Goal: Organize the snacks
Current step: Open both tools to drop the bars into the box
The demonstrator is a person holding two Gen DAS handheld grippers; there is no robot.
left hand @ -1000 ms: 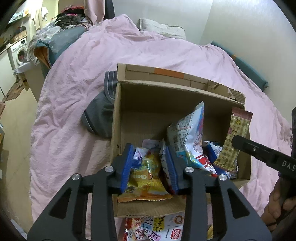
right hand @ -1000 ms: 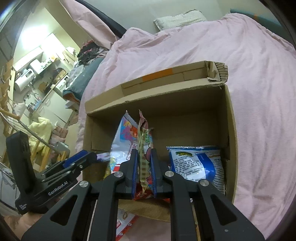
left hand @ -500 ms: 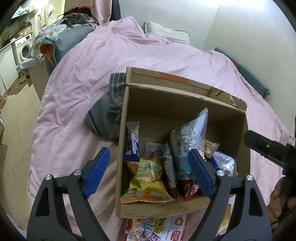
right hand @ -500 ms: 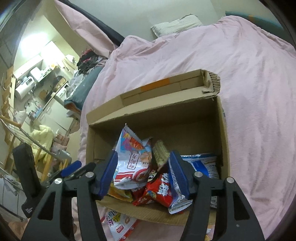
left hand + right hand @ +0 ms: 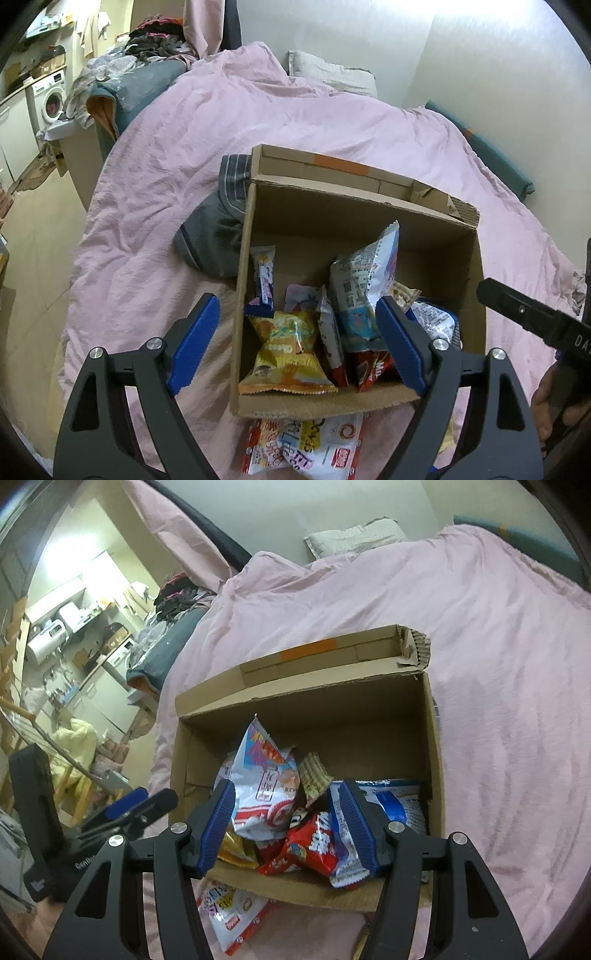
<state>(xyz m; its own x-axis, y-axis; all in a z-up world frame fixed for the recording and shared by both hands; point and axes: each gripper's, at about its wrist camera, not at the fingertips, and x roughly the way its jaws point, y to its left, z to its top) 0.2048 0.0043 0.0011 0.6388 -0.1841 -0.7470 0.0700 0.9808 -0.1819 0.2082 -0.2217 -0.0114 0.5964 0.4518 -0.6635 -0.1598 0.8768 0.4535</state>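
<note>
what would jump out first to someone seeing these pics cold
The open brown cardboard box on the rumpled pink bed cover, its near half heaped with bright snack packets, notably a yellow-orange crinkly bag at the front left and a tall white printed bag standing in the middle. Both blue-padded grippers, left and right, hover open at the box's near edge. A white lettered packet lies on the cover, partly under the box's near edge.
</note>
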